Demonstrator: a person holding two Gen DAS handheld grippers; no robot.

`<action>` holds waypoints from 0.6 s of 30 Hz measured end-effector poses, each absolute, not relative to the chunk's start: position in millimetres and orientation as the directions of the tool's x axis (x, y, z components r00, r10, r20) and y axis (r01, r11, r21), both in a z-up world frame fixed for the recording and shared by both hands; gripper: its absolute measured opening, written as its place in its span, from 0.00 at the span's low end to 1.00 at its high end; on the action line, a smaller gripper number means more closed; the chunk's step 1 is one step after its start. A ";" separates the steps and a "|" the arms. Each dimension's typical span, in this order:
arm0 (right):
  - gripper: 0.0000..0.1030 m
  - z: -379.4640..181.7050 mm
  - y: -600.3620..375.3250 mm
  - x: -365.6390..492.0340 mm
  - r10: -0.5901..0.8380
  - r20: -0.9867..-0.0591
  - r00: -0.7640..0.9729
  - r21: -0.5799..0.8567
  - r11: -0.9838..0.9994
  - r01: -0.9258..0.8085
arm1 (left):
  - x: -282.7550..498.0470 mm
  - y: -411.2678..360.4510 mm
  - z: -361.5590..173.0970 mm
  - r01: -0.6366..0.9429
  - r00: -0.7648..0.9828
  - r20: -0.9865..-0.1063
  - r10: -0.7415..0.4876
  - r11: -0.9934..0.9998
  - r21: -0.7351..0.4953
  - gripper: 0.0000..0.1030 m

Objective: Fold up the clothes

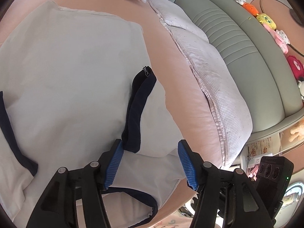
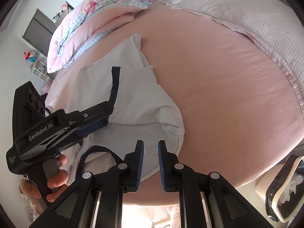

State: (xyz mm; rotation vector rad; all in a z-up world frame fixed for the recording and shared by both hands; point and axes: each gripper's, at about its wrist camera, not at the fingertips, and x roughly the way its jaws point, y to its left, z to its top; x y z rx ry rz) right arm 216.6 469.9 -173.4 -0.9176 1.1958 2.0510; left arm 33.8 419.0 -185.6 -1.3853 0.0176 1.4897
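Note:
A white garment (image 1: pixel 76 76) with navy trim (image 1: pixel 136 104) lies partly folded on the pink bed sheet (image 1: pixel 180 87). My left gripper (image 1: pixel 150 142) hovers open just over its near fold; white cloth shows between the blue pads (image 1: pixel 115 161) and none is pinched. A navy strip ends beside the left pad. In the right wrist view the garment (image 2: pixel 136 98) lies left of centre, and my left gripper (image 2: pixel 110 114) reaches over it from the left, held by a hand (image 2: pixel 57 180). My right gripper (image 2: pixel 150 143) stands at the garment's near corner, its pads a narrow gap apart, pressing nothing.
A folded pink and blue checked quilt (image 2: pixel 91 15) lies at the far end of the bed. A checked pillow (image 1: pixel 218 87) rests against the green headboard (image 1: pixel 247 53), which has plush toys (image 1: pixel 266 19) along it. A lined bin (image 2: pixel 285 186) stands beside the bed.

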 end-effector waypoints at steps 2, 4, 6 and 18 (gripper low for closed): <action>0.22 -179.5 474.9 218.6 0.156 -0.762 -0.628 0.552 -0.350 -0.757 | 32.2 419.2 -188.5 -0.640 0.227 -0.719 0.656 -0.456 -0.618 0.55; 0.34 -186.0 479.6 219.1 0.168 -0.719 -0.675 0.624 -0.273 -0.732 | 30.4 418.2 -190.8 -0.614 0.231 -0.702 0.673 -0.459 -0.642 0.55; 0.37 -193.1 482.6 218.1 0.165 -0.685 -0.710 0.680 -0.206 -0.704 | 29.9 417.3 -192.2 -0.606 0.230 -0.697 0.679 -0.460 -0.649 0.55; 0.37 -228.5 494.1 209.5 0.136 -0.606 -0.784 0.791 -0.006 -0.612 | 20.3 410.2 -212.7 -0.502 0.275 -0.653 0.705 -0.474 -0.724 0.55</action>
